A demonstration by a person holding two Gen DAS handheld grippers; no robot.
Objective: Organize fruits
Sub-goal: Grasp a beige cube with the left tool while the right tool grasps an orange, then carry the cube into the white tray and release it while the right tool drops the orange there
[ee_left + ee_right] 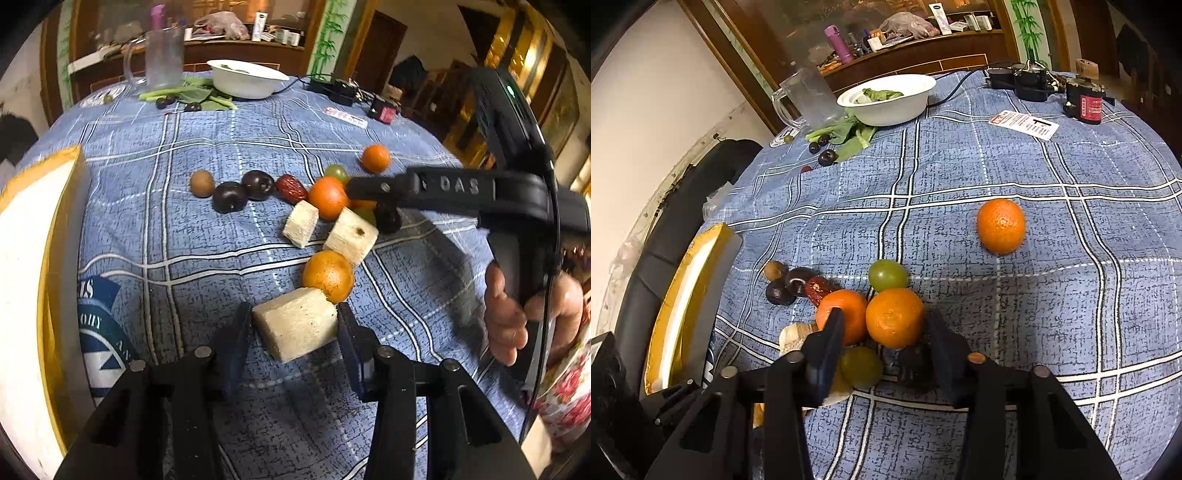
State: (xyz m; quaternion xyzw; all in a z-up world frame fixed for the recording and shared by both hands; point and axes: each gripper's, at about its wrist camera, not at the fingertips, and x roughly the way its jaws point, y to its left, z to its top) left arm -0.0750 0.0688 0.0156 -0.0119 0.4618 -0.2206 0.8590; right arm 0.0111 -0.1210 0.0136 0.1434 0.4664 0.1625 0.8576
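Checked tablecloth [207,236], cane chunk [295,323] lying crosswise

Dark fruit [916,365] half hidden behind right gripper [886,354].

**Pale sugarcane chunk between the left gripper's pads**

Low in the frame, the left gripper [295,332] brackets a pale, cylindrical cut chunk of sugarcane [295,323] on the blue checked tablecloth [184,229]; both dark pads touch its sides. A round orange mandarin [328,275] touches its upper edge. At centre right, the black right gripper [384,201] reaches into a fruit cluster.
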